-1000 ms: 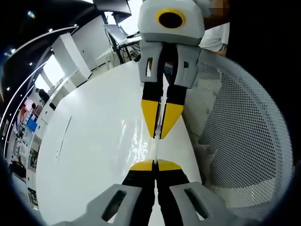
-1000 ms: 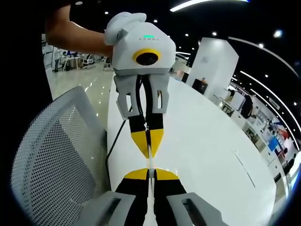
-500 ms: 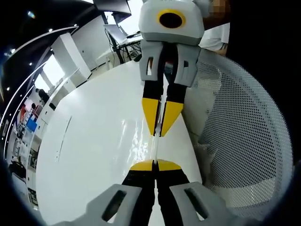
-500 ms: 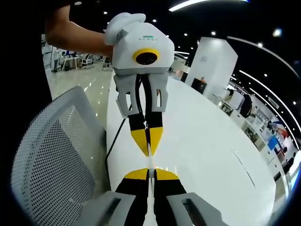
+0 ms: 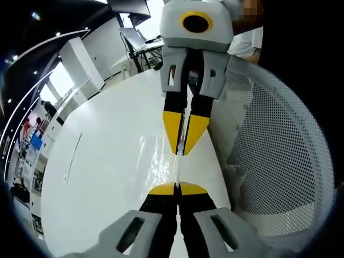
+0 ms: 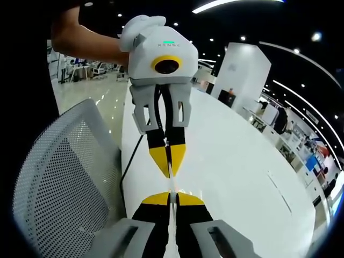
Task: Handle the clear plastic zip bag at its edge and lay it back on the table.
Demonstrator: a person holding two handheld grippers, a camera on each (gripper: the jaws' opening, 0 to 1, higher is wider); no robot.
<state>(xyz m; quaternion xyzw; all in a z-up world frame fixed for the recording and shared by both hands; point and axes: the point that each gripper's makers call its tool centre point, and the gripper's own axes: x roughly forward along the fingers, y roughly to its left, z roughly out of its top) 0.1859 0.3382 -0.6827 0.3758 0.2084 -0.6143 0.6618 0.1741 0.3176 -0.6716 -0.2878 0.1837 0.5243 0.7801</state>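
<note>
The clear plastic zip bag (image 5: 178, 170) is stretched edge-on between the two grippers, above the white table (image 5: 102, 161). It reads as a thin glossy strip. In the left gripper view, my left gripper (image 5: 177, 188) is shut on one end of the strip. Facing it from above, the right gripper (image 5: 181, 152) is shut on the other end. The right gripper view mirrors this: my right gripper (image 6: 170, 196) pinches the bag (image 6: 170, 186), and the left gripper (image 6: 167, 174) clamps it from the far side. The yellow tips stand a short gap apart.
A grey mesh office chair (image 5: 279, 161) stands close beside the table's edge, also seen as the chair (image 6: 59, 183) in the right gripper view. A person's arm (image 6: 86, 43) holds the left gripper. The long table top (image 6: 236, 172) stretches away towards office furniture.
</note>
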